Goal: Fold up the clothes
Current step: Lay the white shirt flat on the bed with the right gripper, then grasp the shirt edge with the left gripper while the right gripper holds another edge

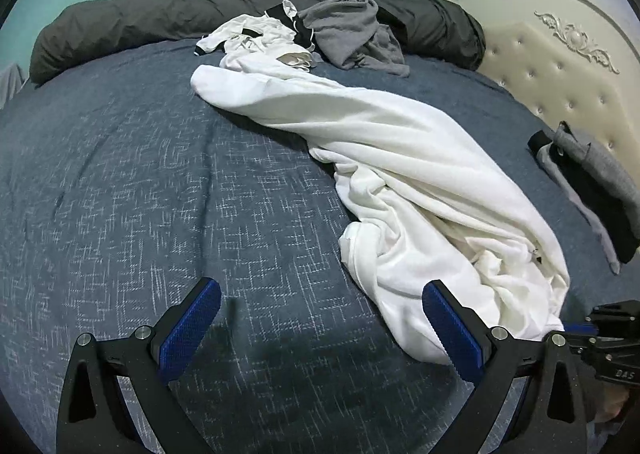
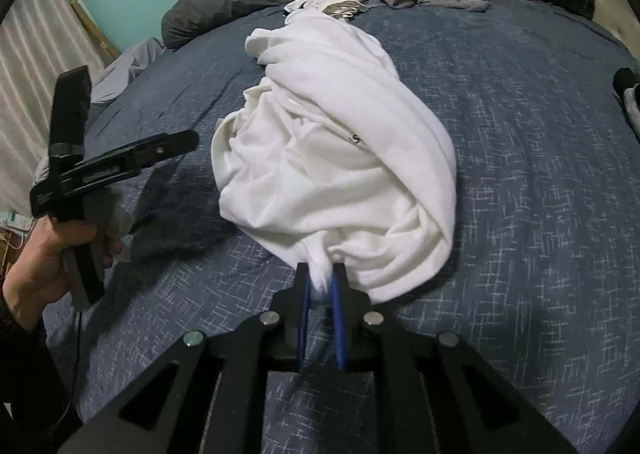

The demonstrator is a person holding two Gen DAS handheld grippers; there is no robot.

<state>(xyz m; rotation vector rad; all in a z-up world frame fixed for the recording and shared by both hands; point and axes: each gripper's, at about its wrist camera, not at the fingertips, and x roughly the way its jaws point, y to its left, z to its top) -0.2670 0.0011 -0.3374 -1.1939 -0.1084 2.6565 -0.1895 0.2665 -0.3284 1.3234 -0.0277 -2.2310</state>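
Your right gripper (image 2: 320, 278) has its jaws clamped on a bunched edge of the white garment (image 2: 340, 157), which lies crumpled mid-bed (image 2: 540, 181). Your left gripper (image 1: 320, 318) hangs wide open, empty. Step in hand: pickup. Next, take a second edge and spread the garment flat.

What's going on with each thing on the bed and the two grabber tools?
White garment: crumpled in a long heap, one end pinched by the right gripper.
Right gripper: jaws shut on the white garment.
Left gripper: jaws wide open, holding nothing, above bare bedspread.
Grey garment: rumpled, unfolded, at the far side.
White and black clothes: bunched in a small pile.
Dark duvet: rolled along the far edge.
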